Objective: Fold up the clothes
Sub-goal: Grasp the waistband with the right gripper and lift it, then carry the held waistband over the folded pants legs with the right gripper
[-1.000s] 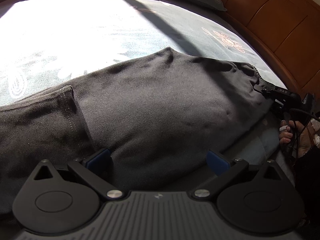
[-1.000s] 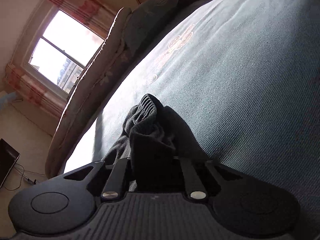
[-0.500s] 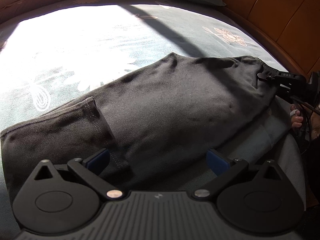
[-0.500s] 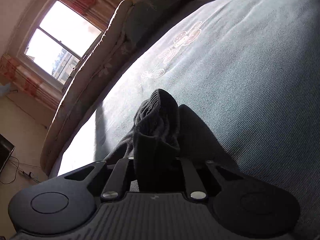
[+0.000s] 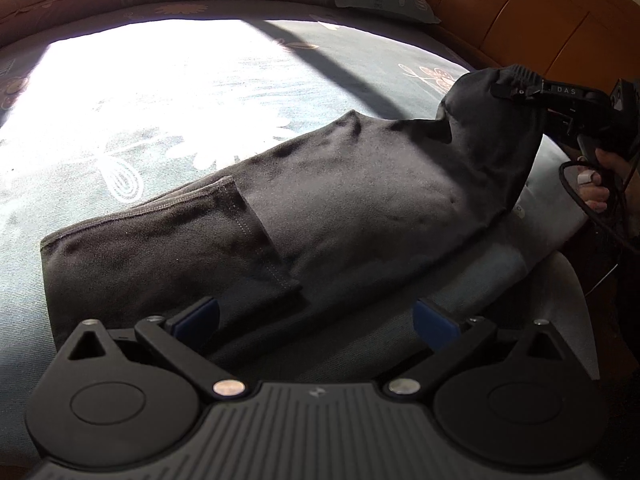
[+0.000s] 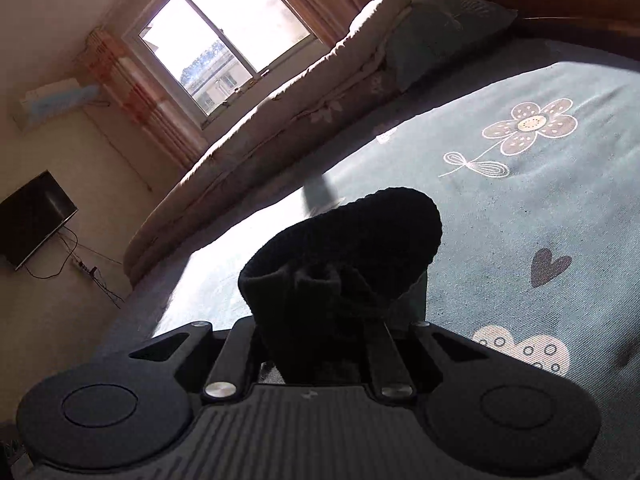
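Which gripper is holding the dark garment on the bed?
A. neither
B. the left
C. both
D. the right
D: the right gripper is clamped on one end of the garment and lifts it, while the left gripper stands open with nothing between its pads.

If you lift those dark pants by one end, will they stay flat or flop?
Probably flop: the pants already sag from where the right tongs pinch the end, bunching there. They seem soft and light, since one pinch lifts that end. The rest likely drags over the bedspread.
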The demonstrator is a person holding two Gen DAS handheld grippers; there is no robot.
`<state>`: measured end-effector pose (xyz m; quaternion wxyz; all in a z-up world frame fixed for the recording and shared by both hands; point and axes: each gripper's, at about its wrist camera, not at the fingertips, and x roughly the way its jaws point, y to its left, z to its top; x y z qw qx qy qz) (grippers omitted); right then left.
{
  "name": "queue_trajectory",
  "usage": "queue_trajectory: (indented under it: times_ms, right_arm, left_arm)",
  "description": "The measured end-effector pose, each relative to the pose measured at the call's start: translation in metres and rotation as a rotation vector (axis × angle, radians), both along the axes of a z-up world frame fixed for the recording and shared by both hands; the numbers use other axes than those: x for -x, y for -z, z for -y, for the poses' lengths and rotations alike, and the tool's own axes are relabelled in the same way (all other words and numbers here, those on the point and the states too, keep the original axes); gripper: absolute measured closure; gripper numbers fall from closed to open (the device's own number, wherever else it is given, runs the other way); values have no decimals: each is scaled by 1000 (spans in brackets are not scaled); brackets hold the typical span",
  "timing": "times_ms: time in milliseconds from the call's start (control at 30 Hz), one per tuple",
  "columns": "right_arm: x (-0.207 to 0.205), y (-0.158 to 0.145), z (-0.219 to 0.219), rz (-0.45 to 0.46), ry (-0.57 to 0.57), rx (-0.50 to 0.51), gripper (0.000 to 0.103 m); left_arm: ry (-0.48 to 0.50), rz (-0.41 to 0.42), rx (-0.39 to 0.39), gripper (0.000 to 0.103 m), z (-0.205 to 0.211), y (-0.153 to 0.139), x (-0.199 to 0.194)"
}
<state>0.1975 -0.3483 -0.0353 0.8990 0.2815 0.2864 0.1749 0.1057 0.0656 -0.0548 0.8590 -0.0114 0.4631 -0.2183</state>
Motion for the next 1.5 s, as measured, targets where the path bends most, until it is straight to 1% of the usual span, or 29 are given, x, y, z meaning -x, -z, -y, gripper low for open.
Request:
queue_trajectory:
  times_ms: [167,300,433,567,800,900,967,1100,1233,1500]
  right_arm:
    - [-3,-21,-44,19,-89,24,88]
    - [-7,-33,-78,25,-157,32,87]
    - [-11,-38,-109,30,-224,23,87]
    - [-11,-44,-145,43,-301,37,87]
    - [-9,-47,-191,59,-407,64,87]
    - [-3,-45,-210,64,-456,72,88]
    - [1,-45,-223,72,-494,96,88]
    - [14,-44,-250,101,-576,175,88]
    - [26,-42,-270,133,-625,261,87]
    - [58,-49,-312,253,-710,425,88]
  left_arm:
    - [-32,4,33,1,-25,-1,9]
    - [-54,6,63,1,-40,-2,14]
    - [-68,9,63,1,-51,-1,19]
    - [-94,11,68,1,-64,1,24]
    - [-146,6,113,1,-84,4,35]
    - [-161,-2,119,1,-89,7,41]
    - [-174,-7,114,1,-93,8,44]
    - [-215,-18,120,1,-103,12,48]
    - [-246,-28,127,1,-110,15,53]
    - [-313,-30,148,1,-125,18,59]
